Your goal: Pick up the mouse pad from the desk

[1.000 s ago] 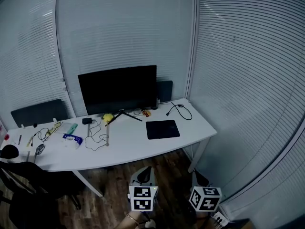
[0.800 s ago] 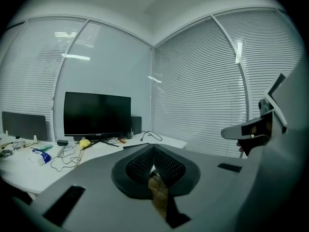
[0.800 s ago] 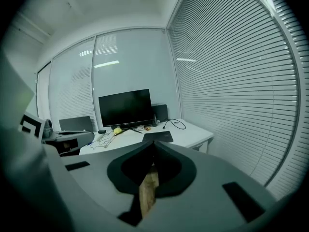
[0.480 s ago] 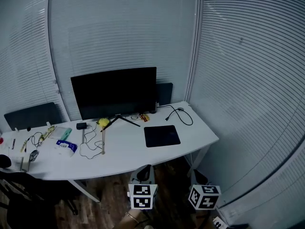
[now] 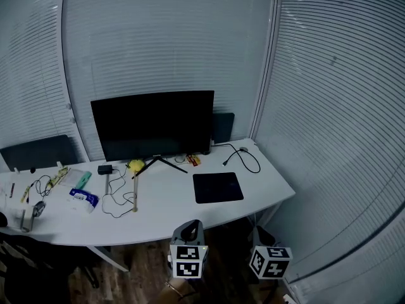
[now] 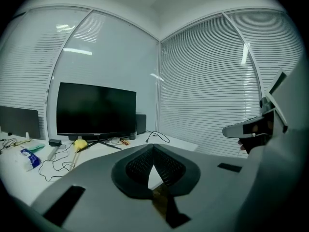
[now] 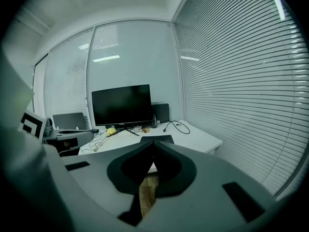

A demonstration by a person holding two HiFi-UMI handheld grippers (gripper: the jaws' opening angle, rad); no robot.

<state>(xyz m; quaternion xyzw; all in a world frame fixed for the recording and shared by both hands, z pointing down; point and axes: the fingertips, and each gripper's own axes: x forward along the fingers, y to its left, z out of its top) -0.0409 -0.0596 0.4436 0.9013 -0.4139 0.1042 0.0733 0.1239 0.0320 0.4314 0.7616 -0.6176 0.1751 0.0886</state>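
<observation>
The black mouse pad point(image 5: 218, 187) lies flat on the right part of the white desk point(image 5: 266, 185), in front of the monitor's right end. Both grippers hover over the floor short of the desk's front edge, well apart from the pad. My left gripper point(image 5: 189, 225) is shut with nothing between its jaws, which meet at the tip point(image 6: 153, 146). My right gripper point(image 5: 264, 239) is likewise shut and empty point(image 7: 153, 141). Just beyond its jaw tips the right gripper view shows the mouse pad point(image 7: 164, 138). The left gripper view does not show the pad.
A black monitor point(image 5: 152, 124) stands at the desk's back. A black cable point(image 5: 243, 157) coils behind the pad. A yellow item point(image 5: 135, 165), white wires point(image 5: 117, 198) and a tissue pack point(image 5: 82, 198) lie further left. Window blinds point(image 5: 342, 138) close in on the right. A dark chair point(image 5: 31, 265) sits lower left.
The desk and mouse pad have slid lower in the head view as I and both grippers came nearer. Both grippers' jaws have stayed shut.
</observation>
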